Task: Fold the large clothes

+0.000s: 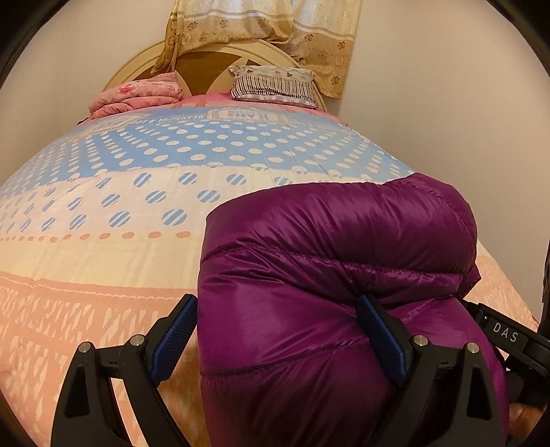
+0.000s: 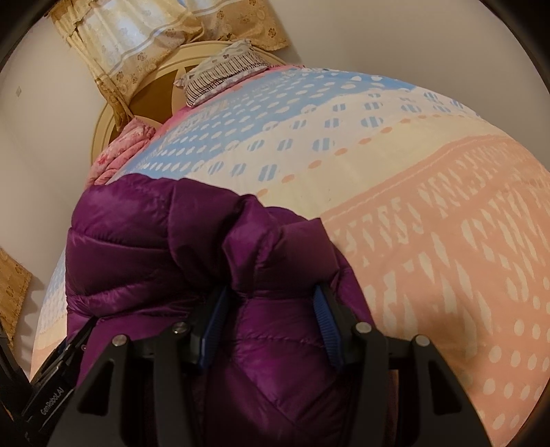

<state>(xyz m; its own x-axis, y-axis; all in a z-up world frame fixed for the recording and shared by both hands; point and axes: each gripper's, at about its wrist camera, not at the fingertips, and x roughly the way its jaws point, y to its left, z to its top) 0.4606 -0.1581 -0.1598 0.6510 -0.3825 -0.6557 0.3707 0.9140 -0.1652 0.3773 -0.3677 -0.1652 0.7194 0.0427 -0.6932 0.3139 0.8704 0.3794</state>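
A folded purple puffer jacket (image 1: 337, 240) lies on the bed near its front edge; it also shows in the right wrist view (image 2: 147, 233). My left gripper (image 1: 278, 316) stands wide, with the jacket's left end between its blue pads; the right pad (image 1: 374, 326) presses into the fabric, the left pad (image 1: 178, 323) sits at its edge. My right gripper (image 2: 268, 309) has a thick fold of the jacket between its blue pads (image 2: 323, 316). The other gripper's black body shows at each view's edge (image 1: 505, 333).
The bed cover (image 1: 137, 206) is patterned in blue dots, cream and peach. A folded pink quilt (image 1: 137, 94) and a striped pillow (image 1: 275, 84) lie by the headboard. A gold curtain (image 1: 261, 31) hangs behind. Pale walls flank the bed.
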